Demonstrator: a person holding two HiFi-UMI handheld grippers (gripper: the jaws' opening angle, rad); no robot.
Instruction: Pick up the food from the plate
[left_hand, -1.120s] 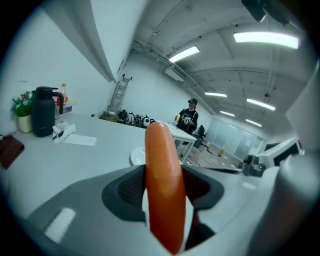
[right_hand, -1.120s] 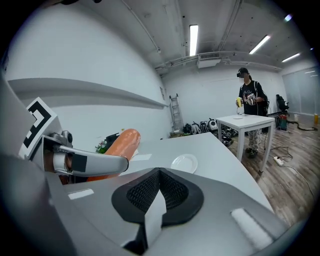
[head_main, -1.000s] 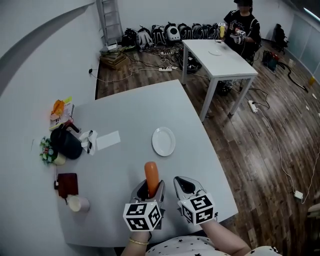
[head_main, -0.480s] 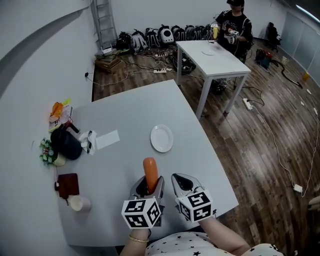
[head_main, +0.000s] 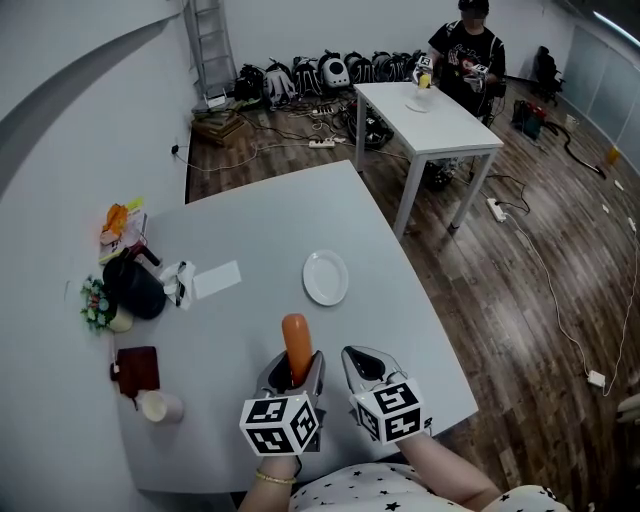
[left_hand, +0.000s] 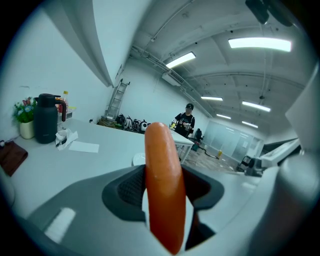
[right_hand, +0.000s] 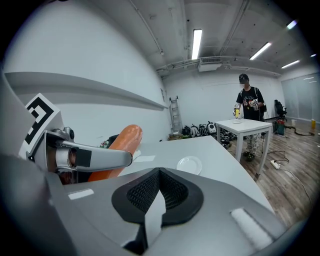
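An orange sausage stands up and forward between the jaws of my left gripper, which is shut on its lower half above the near part of the grey table. In the left gripper view the sausage fills the centre between the dark pads. The white plate lies bare on the table ahead and slightly to the right. My right gripper hovers beside the left one, jaws together and holding nothing. From the right gripper view the sausage shows at left and the plate ahead.
A black jug, a sheet of paper, a brown wallet, a cup and small flowers sit at the table's left. Beyond, a person stands at a second white table; cables trail over the wooden floor.
Both grippers and the sausage stay almost still, drifting slightly left in the picture. The person at the far table has shifted position.
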